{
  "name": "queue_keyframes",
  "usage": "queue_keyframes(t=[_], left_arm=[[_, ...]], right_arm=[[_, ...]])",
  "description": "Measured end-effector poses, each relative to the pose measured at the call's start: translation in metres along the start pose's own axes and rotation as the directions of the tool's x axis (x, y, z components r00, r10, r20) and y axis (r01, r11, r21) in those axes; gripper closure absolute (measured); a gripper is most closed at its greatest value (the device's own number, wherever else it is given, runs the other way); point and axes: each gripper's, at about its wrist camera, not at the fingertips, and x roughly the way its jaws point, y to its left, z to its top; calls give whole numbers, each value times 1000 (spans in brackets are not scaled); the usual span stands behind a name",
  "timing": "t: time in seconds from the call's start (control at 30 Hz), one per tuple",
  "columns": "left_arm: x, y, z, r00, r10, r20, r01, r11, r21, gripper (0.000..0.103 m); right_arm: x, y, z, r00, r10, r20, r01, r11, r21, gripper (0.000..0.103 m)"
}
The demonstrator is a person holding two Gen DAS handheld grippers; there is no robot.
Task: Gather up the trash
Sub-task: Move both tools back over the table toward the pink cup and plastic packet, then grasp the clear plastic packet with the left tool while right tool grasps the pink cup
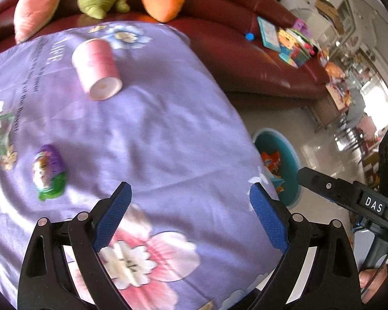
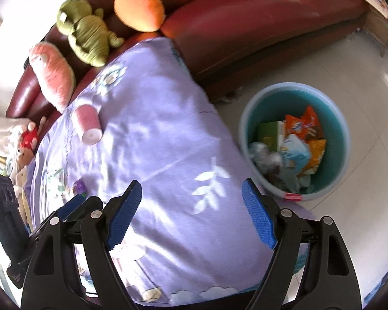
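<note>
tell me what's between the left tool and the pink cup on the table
Only bare purple floral cloth lies between the left tool and the tipped pink cup, as the left wrist view shows.

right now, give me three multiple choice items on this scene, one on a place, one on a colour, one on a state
1. Where is the bin?
A. on the sofa
B. on the floor beside the purple cloth
C. on the cloth

2. What colour is the cup?
A. pink
B. blue
C. black

3. How is the left gripper?
A. shut on the cup
B. shut on a wrapper
C. open, holding nothing

Answers:
1 B, it stands on the tiles next to the purple cloth.
2 A, its side is pink.
3 C, its jaws stand apart with only cloth between.
</note>
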Motion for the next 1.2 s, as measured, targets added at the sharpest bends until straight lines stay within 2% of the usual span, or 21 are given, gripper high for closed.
queue_keyframes(t=[0.33, 0.5, 0.63, 0.7, 0.8, 0.97, 1.2], left_arm=[[-23, 75, 3, 999, 43, 25, -40, 992, -117, 10], [-38, 119, 8, 995, 88, 48, -79, 981, -180, 10], [-51, 150, 14, 984, 165, 73, -145, 964, -224, 10], [-60, 167, 17, 971, 220, 89, -194, 952, -237, 10], [-66, 186, 22, 961, 257, 103, -224, 939, -261, 10], [-59, 216, 30, 955, 286, 78, -249, 916, -316, 10], [-41, 238, 32, 952, 305, 32, -274, 893, -356, 10]], right_arm=[[25, 77, -3, 999, -2, -38, -3, 990, -141, 27], [41, 114, -3, 998, 2, -70, -15, 981, -191, 27], [54, 134, -3, 996, 2, -92, -23, 974, -224, 27], [61, 143, -3, 995, -2, -103, -23, 970, -241, 27], [71, 156, 0, 993, -10, -117, -22, 965, -263, 27], [84, 175, 5, 993, -15, -114, -23, 947, -321, 27], [101, 198, 13, 991, -10, -133, -42, 924, -380, 27]])
